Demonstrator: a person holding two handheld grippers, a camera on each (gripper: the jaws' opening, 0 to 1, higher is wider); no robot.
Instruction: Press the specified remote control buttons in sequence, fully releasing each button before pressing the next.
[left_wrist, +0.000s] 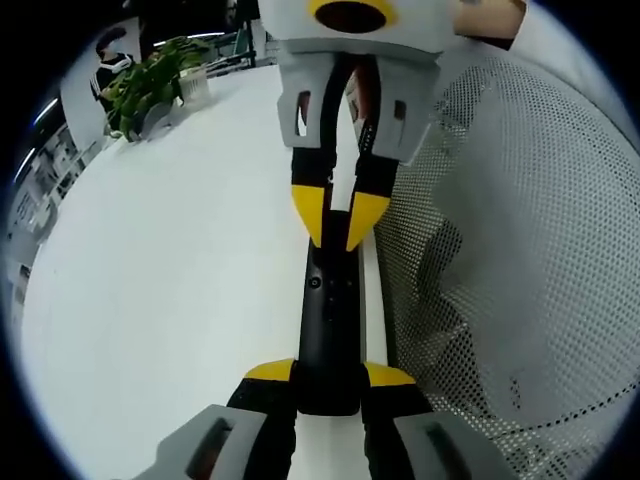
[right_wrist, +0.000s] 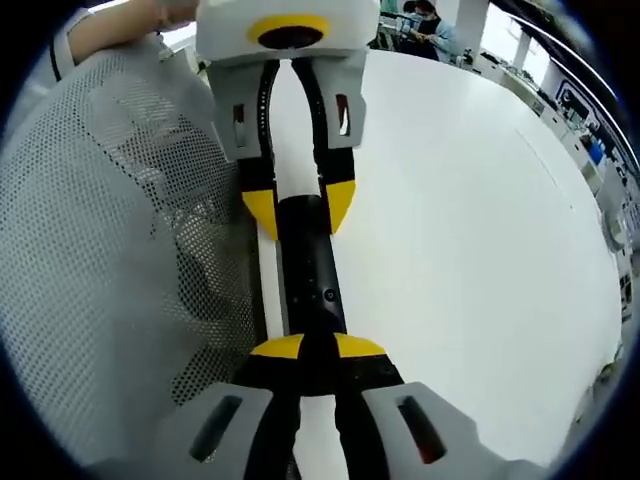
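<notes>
A slim black remote control (left_wrist: 330, 320) hangs over the edge of the white table (left_wrist: 170, 280), lengthwise between the two grippers. My left gripper (left_wrist: 330, 373) is shut on its near end, a yellow tip on each side. My right gripper (left_wrist: 337, 228) comes in from the top with its jaws together, and its tips rest on the remote's far end, just past a small round button (left_wrist: 316, 283). In the right gripper view the remote (right_wrist: 312, 265) runs from my right gripper (right_wrist: 318, 348), shut at its near end, to the left gripper (right_wrist: 300, 208) clamped on the far end.
A white mesh chair back (left_wrist: 520, 250) stands close beside the table edge; it also shows as the mesh (right_wrist: 110, 240) in the right gripper view. A potted green plant (left_wrist: 150, 85) sits at the table's far corner. A person (right_wrist: 432, 25) sits beyond the table.
</notes>
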